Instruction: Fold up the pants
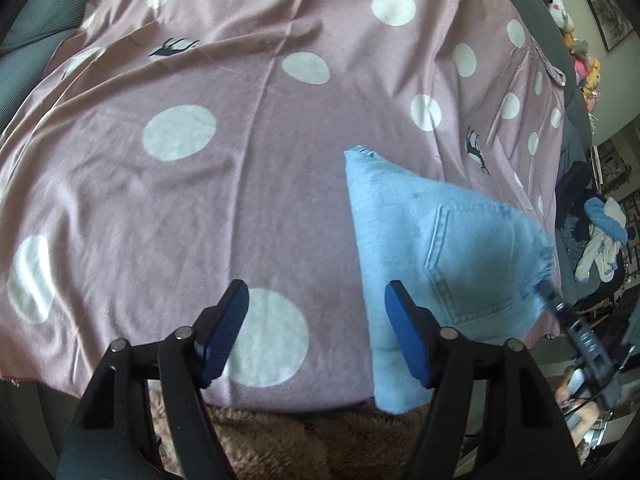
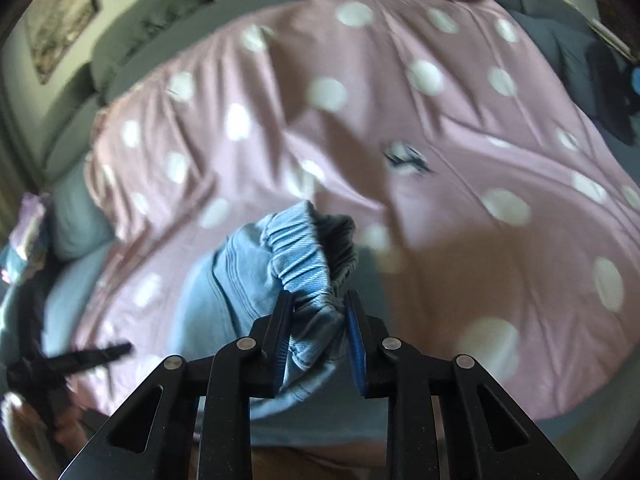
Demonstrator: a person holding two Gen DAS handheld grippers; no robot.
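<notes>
The right gripper (image 2: 318,300) is clamping the gathered waistband of the light blue pants (image 2: 256,276) at lower centre of its view. The left gripper (image 1: 318,300) is hanging released over the pink dotted blanket (image 1: 240,184), pants (image 1: 436,240) lower right.

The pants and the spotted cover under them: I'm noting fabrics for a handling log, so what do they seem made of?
The pants look like light blue denim: matte twill weave, stitched pocket seams, a frayed edge, and a gathered elastic waistband clamped in the right tongs. The spotted cover looks like thin, soft woven or knit cloth, pink with white dots, creasing easily; the fibre is unclear.
</notes>
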